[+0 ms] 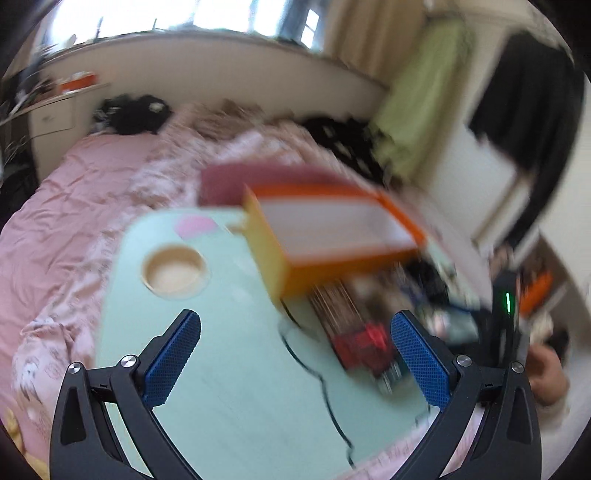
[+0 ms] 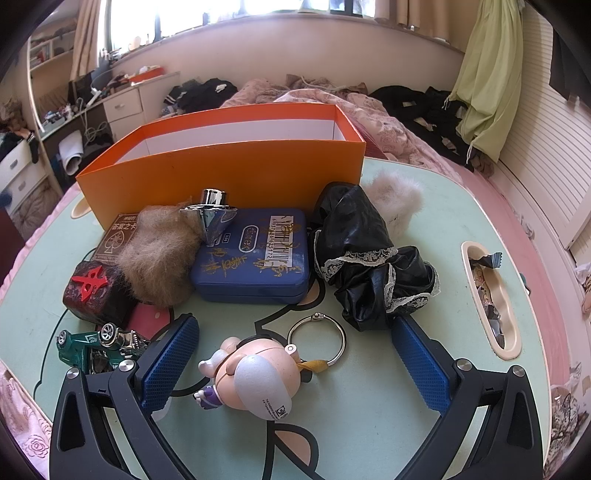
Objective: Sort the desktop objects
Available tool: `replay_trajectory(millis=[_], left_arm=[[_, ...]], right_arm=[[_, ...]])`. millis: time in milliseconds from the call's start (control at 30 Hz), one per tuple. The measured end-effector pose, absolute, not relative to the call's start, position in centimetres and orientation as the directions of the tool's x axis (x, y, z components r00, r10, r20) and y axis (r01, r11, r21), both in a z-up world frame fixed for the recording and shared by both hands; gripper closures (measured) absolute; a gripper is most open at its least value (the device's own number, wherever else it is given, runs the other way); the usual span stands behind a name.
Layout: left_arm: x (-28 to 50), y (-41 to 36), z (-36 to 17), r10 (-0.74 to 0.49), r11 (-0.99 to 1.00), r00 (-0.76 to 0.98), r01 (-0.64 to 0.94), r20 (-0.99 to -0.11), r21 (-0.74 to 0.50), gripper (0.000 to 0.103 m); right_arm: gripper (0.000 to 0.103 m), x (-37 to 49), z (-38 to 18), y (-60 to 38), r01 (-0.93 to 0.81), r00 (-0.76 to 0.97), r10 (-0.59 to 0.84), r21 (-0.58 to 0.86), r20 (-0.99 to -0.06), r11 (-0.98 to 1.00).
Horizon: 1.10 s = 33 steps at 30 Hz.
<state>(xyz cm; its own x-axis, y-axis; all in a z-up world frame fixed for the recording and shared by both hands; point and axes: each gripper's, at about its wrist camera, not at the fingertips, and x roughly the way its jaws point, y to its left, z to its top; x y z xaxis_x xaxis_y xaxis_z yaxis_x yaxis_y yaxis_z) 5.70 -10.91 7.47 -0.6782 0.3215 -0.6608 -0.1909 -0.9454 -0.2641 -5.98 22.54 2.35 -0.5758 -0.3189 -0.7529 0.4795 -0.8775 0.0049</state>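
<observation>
While the orange box [image 2: 221, 162] looks empty, sorting has barely begun: you hold both the left gripper [image 1: 295, 354] and right gripper [image 2: 295, 365] apart, pig keychain [image 2: 255, 373] on the surface [image 2: 424, 221] between the right fingers.

Orange box [image 2: 221, 162] walls far side; near table [image 2: 369, 398] seemingly open

A lived-in home bedroom. A bed with a rumpled pink quilt [image 2: 388, 122] fills the middle, with dark clothes [image 2: 424, 107] heaped on it. A small mint-green bench [image 2: 424, 229] sits on the bed. Behind are a bright window [image 2: 258, 11] with beige curtains, a green garment [image 2: 487, 81] hanging up, and cluttered white drawers [image 2: 122, 107].
</observation>
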Motion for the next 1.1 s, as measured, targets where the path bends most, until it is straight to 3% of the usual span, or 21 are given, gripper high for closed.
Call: replay_trajectory(millis=[200, 400, 500, 667, 900, 1100], left_arm=[[7.1, -5.0, 3.8, 0.34, -0.937, -0.588, -0.279, -0.734, -0.21, 0.0], [7.5, -2.5, 3.1, 0.426, -0.897, -0.544, -0.362, -0.723, -0.255, 0.012], [7.9, -1.3, 3.2, 0.43, -0.89, -0.546, -0.392, -0.72, -0.234, 0.015], [7.6, 0.6, 2.4, 0.426, -0.885, -0.526, -0.411, -0.736, -0.218, 0.031], [6.9, 2.2, 1.9, 0.403, -0.883, -0.514, -0.435, -0.757, -0.175, 0.04], [5.9, 3.1, 1.8, 0.376, -0.889, -0.505, -0.432, -0.777, -0.15, 0.048]], right_arm=[[0.0, -6.0, 2.3, 22.5, 0.48, -0.575, -0.318, 0.004, -0.753, -0.877], [0.0, -5.4, 2.9, 22.5, 0.505, -0.54, -0.314, -0.002, -0.781, -0.863], [0.017, -2.9, 4.2, 22.5, 0.499, -0.669, -0.281, -0.135, -0.688, -0.856], [0.016, 1.1, 7.2, 23.3, 0.336, -0.85, -0.139, -0.32, -0.507, -0.886], [0.016, 0.6, 7.5, 25.0, 0.374, -0.776, -0.178, -0.215, -0.605, -0.902], [0.016, 1.2, 7.1, 25.4, 0.395, -0.756, -0.195, -0.199, -0.625, -0.897]])
